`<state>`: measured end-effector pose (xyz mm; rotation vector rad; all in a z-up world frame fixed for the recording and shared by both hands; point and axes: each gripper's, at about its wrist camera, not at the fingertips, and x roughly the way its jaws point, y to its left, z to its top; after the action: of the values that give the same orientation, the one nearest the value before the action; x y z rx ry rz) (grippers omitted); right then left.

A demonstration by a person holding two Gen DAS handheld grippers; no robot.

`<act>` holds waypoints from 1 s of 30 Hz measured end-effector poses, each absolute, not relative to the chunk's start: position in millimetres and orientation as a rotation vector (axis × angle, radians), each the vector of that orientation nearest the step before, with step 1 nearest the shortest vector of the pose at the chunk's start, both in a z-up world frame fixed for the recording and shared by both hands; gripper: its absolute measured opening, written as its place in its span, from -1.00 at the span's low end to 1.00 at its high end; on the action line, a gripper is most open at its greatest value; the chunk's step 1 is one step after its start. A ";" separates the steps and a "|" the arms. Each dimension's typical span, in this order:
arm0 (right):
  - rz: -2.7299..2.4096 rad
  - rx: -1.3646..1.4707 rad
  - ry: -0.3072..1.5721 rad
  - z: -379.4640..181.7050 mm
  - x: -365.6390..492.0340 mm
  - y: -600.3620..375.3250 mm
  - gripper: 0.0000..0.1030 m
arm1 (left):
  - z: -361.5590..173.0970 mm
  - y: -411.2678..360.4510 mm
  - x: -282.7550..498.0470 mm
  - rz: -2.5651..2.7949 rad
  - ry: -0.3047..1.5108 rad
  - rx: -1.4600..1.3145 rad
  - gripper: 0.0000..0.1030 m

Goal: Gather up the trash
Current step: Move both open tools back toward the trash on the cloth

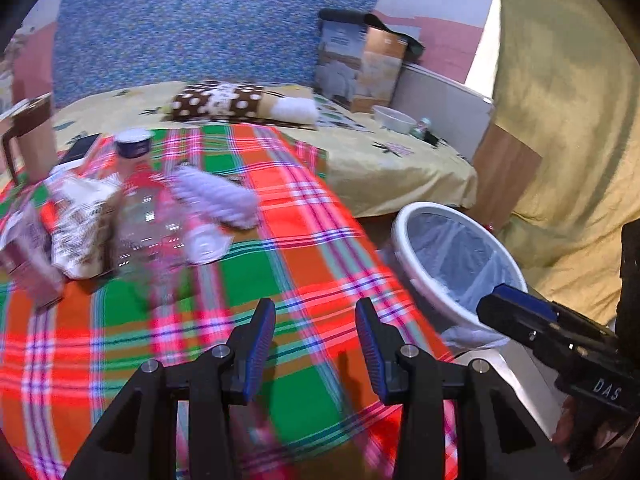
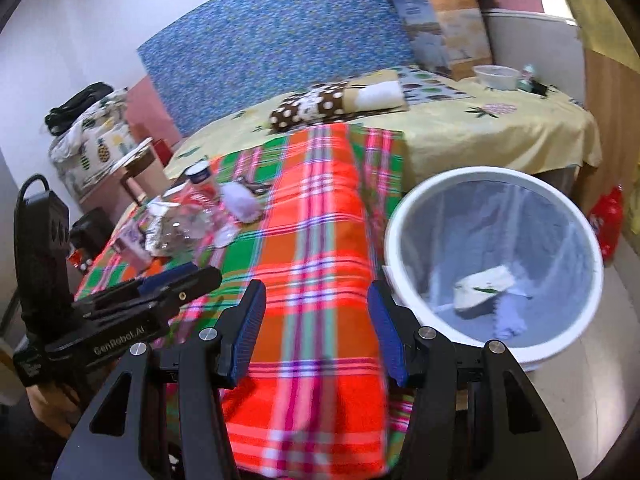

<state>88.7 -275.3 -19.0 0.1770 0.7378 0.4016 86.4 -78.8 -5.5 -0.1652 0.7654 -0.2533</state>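
A heap of trash lies on the plaid cloth (image 1: 304,240) at the left: a clear plastic bottle (image 1: 148,216), a crumpled printed wrapper (image 1: 80,224), a white lid (image 1: 206,242) and a pale ribbed piece (image 1: 218,196). The white bin (image 1: 404,236) with a plastic liner stands to the right of the cloth. In the right wrist view the bin (image 2: 394,240) holds a white crumpled packet (image 2: 484,284). My left gripper (image 1: 316,344) hangs open over the bare cloth, short of the heap. My right gripper (image 2: 316,336) is open over the cloth's edge beside the bin, nothing between its fingers.
A bed with a yellow sheet (image 2: 480,128), a dotted pillow (image 2: 312,108), a cardboard box (image 2: 448,24) and a white bowl (image 2: 496,76) lies behind. A blue-capped jar (image 1: 134,144) stands behind the heap. A red bag (image 2: 608,216) sits on the floor past the bin.
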 end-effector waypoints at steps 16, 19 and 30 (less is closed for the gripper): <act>0.559 0.102 0.776 -15.4 98.6 -203.1 0.06 | -7.6 14.6 63.2 -0.029 0.754 -0.244 -0.19; 0.574 0.094 0.771 -12.6 100.2 -196.0 0.06 | -7.6 25.7 65.2 -0.005 0.753 -0.254 -0.19; 0.656 0.057 0.755 -6.8 117.6 -157.1 0.25 | 6.5 91.1 77.6 0.170 0.698 -0.287 0.03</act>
<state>117.6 -157.1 -6.8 0.0575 0.7546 0.6562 77.6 91.1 6.5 -0.2872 0.6984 0.1702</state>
